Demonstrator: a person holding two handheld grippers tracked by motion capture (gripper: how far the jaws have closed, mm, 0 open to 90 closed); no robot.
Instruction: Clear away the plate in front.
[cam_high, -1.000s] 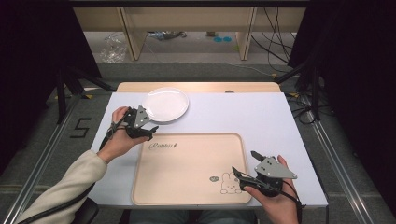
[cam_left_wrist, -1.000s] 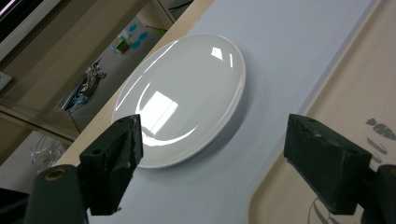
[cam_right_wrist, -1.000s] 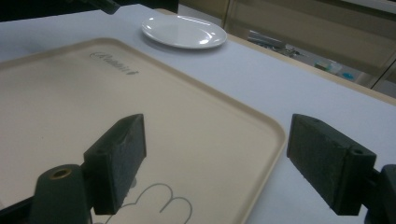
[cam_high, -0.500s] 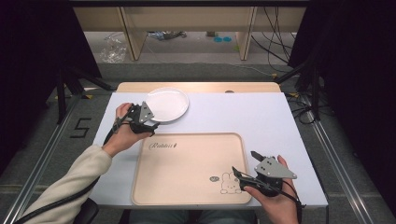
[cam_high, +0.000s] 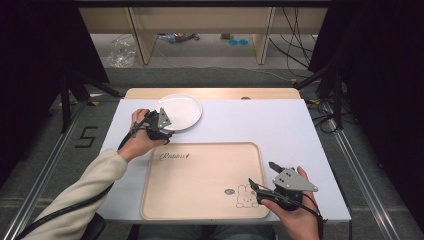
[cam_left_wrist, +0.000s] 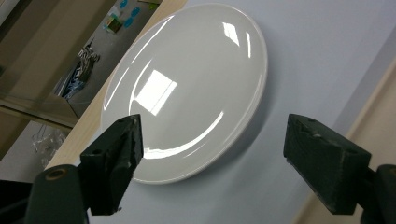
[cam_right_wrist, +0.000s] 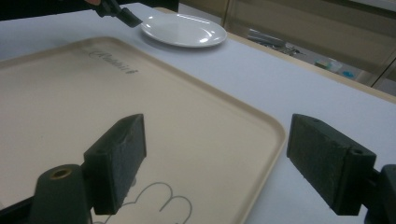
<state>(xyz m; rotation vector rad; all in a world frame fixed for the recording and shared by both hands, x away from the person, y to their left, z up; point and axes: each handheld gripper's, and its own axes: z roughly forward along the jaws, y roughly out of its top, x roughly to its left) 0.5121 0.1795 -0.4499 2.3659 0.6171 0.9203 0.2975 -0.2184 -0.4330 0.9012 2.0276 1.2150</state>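
Note:
A white empty plate sits at the table's far left. My left gripper is at its near-left rim, open. In the left gripper view the plate lies just ahead, its near edge between the spread jaws of the left gripper, not touching. A beige tray lies at the table's front middle. My right gripper hovers open over its near right corner. The right gripper has nothing between its jaws, with the tray below and the plate far off.
The tray bears a rabbit drawing and lettering. The pale table top has bare room at the right. A wooden strip runs along the far edge, with floor, cables and furniture legs beyond.
My left gripper has moved forward and to the right, up to the plate's near-left rim. The right gripper has stayed over the tray's corner.

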